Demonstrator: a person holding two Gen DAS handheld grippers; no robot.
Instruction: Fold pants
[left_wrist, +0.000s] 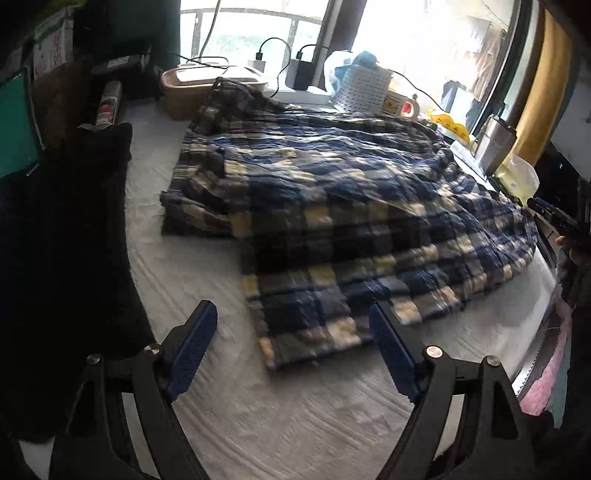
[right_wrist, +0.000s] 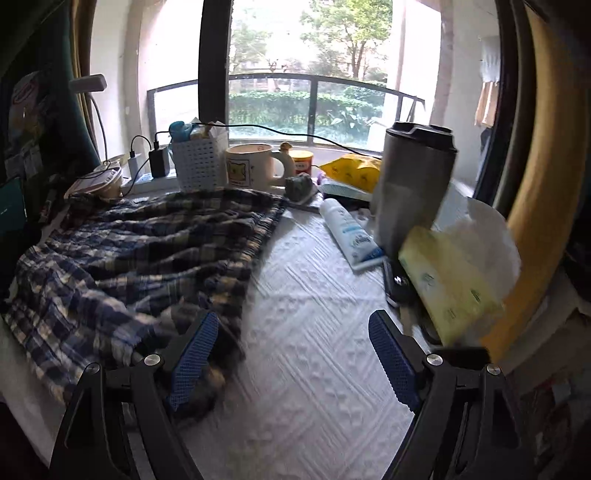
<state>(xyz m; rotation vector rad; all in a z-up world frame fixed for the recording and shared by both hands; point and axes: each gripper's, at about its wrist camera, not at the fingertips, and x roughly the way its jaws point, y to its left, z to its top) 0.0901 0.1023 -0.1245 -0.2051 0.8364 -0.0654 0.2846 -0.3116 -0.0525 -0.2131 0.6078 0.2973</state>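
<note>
Blue, yellow and white plaid pants (left_wrist: 332, 221) lie folded over on a white textured cloth (left_wrist: 258, 417). My left gripper (left_wrist: 295, 328) is open, its blue pads wide apart just in front of the pants' near hem, with only the hem's edge between them, untouched. In the right wrist view the pants (right_wrist: 140, 258) fill the left side. My right gripper (right_wrist: 293, 332) is open too; its left pad sits against the pants' near edge without pinching it, and bare cloth (right_wrist: 306, 369) lies between the pads.
A steel tumbler (right_wrist: 413, 192), a yellow tissue pack (right_wrist: 450, 284), a white tube (right_wrist: 347, 232), a mug (right_wrist: 251, 166) and a white basket (right_wrist: 199, 158) crowd the window side. A black cushion (left_wrist: 66, 258) lies left of the pants. A tan basket (left_wrist: 192, 92) stands behind.
</note>
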